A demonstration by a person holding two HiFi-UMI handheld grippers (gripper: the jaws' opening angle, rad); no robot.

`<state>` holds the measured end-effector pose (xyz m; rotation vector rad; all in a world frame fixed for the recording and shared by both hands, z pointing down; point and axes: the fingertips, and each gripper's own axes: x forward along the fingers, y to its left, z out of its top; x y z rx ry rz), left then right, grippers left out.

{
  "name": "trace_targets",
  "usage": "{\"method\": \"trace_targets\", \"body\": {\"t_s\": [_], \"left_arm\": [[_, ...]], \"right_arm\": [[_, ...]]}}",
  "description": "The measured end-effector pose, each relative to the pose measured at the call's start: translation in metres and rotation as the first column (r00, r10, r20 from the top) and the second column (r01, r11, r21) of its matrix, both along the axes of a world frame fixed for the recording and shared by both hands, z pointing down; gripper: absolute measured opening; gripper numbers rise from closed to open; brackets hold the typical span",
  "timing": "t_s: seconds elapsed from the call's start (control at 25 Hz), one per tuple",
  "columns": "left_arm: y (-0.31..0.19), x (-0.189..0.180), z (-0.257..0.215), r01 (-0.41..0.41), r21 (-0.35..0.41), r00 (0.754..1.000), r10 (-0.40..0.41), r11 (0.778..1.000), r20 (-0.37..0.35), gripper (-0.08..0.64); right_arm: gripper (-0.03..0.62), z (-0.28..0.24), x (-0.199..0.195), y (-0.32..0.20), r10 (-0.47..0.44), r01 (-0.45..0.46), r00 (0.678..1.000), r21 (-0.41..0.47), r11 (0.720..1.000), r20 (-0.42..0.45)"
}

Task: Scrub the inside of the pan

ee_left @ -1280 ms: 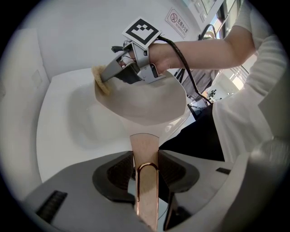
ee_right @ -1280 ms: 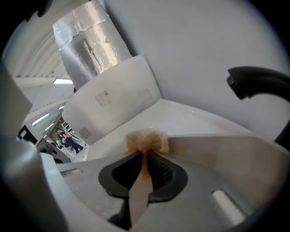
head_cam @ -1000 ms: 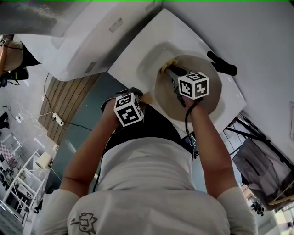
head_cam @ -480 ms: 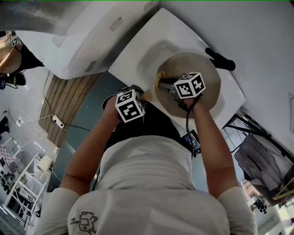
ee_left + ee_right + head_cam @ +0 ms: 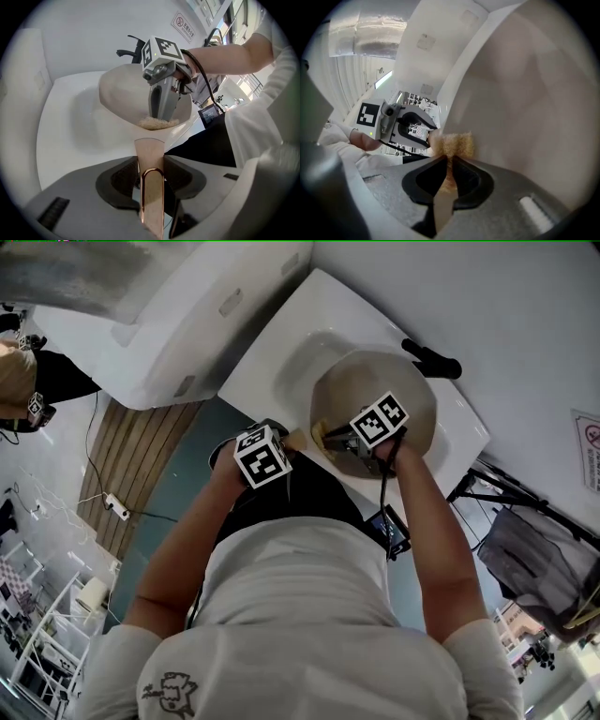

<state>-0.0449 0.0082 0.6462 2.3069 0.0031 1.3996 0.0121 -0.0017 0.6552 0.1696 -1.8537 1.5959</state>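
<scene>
Sink point(image 5: 267, 367) — sponge point(image 5: 319, 434) slid to pan point(image 5: 398, 381) rim.

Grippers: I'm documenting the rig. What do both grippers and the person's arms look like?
The left gripper and right gripper each have a grey body, dark-lined jaws and a white cube with black square markers. A black cable runs along the right forearm. The person wears a pale short-sleeved shirt.

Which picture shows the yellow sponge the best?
The right gripper view. There the sponge sits big in the middle, pinched in the right claw and lying against the pan wall. The left gripper view shows it farther off, partly covered by the right claw above it. The head view shows only a tiny yellow bit.
</scene>
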Motion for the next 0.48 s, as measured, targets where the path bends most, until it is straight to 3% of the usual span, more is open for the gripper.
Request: {"method": "trace_targets", "body": {"t_s": [0.24,0.48], "left_arm": [[0.001,-0.001,-0.001,-0.008,-0.003,1.0,0.008,1.0,-0.001,0.167],[0.001,0.0,-0.005,-0.001,-0.017,1.0,0.001,1.0,-0.024,0.167]], "right_arm": [[0.041,-0.001,0.019,0.031,-0.127,0.12,0.99,-0.1,0.988,-0.067],[0.041,-0.009,0.037,0.053,-0.271,0.251,0.953,-0.148,0.957,-0.136]]}}
